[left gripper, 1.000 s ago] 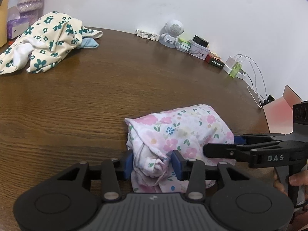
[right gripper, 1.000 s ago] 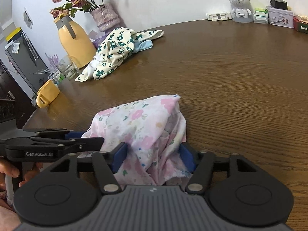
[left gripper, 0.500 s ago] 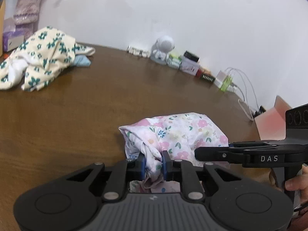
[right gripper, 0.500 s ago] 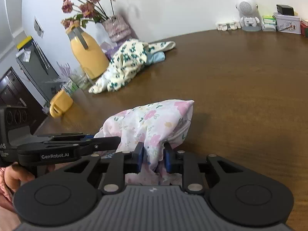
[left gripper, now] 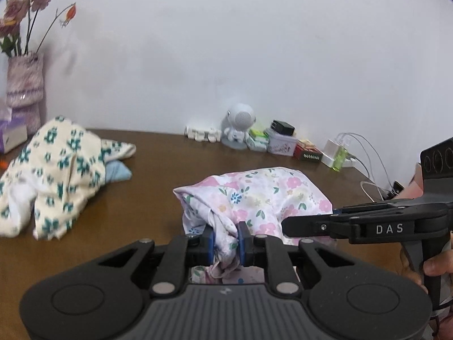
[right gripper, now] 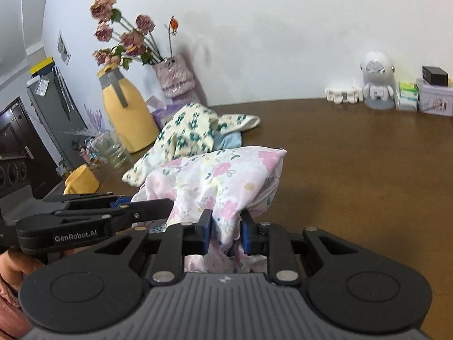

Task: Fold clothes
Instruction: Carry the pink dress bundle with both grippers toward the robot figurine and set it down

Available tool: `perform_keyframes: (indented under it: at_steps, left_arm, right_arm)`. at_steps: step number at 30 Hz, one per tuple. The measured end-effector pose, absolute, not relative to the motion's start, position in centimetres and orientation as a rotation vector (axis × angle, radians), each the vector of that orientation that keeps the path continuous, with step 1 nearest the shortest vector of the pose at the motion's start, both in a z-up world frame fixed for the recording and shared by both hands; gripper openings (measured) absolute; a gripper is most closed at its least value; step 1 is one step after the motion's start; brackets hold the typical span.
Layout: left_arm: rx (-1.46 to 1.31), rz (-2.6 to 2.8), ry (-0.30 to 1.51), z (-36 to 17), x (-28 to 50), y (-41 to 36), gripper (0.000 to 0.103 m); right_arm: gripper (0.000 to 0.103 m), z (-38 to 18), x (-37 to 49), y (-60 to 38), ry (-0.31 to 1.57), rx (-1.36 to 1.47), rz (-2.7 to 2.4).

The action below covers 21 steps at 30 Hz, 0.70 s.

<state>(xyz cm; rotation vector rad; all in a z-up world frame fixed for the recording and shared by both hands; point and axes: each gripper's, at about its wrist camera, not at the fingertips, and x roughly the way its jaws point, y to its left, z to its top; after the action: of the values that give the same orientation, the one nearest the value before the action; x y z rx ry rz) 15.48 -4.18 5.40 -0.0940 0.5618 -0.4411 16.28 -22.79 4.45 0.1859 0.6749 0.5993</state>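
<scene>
A pink flowered garment point(left gripper: 263, 195) is bunched and held up off the brown table point(left gripper: 158, 175). My left gripper point(left gripper: 225, 243) is shut on its near left edge. My right gripper point(right gripper: 225, 233) is shut on its near right edge; the garment point(right gripper: 223, 178) hangs forward from it. Each gripper shows in the other's view: the right one point(left gripper: 286, 222) at the right, the left one point(right gripper: 170, 206) at the left. A second garment, cream with green flowers point(left gripper: 53, 172), lies crumpled at the far left of the table, also in the right wrist view point(right gripper: 187, 138).
A small blue cloth point(left gripper: 117, 171) lies under the cream garment. A white toy robot point(left gripper: 239, 126), small boxes point(left gripper: 280, 141) and a charger with cables point(left gripper: 339, 155) line the wall. A yellow jug point(right gripper: 127, 116), a flower vase point(right gripper: 175, 76), a glass point(right gripper: 110, 150) and a yellow cup point(right gripper: 80, 182) stand at the left.
Both grippers closed on the pink garment's near edges and lifted it. The views have tilted up, showing more wall.
</scene>
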Motion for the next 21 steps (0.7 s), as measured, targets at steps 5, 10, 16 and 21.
perform_keyframes:
  at_steps: [5,10,16,21]
  left_arm:
    - [-0.059,-0.416,0.541,6.3,20.6,-5.1,0.014]
    - [-0.04,-0.405,0.53,6.8,27.9,-6.4,0.014]
    - [-0.073,-0.381,0.588,4.1,37.6,-7.8,0.013]
    - [-0.139,-0.389,0.628,0.9,43.7,-7.8,0.014]
  right_arm:
    - [0.02,4.9,21.5,-22.6,0.665,0.19,0.571]
    - [0.02,4.6,28.3,-23.1,0.652,0.235,0.535]
    - [0.02,2.0,36.4,-24.0,0.672,0.318,0.49]
    - [0.02,-1.7,41.9,-25.5,0.699,0.387,0.463]
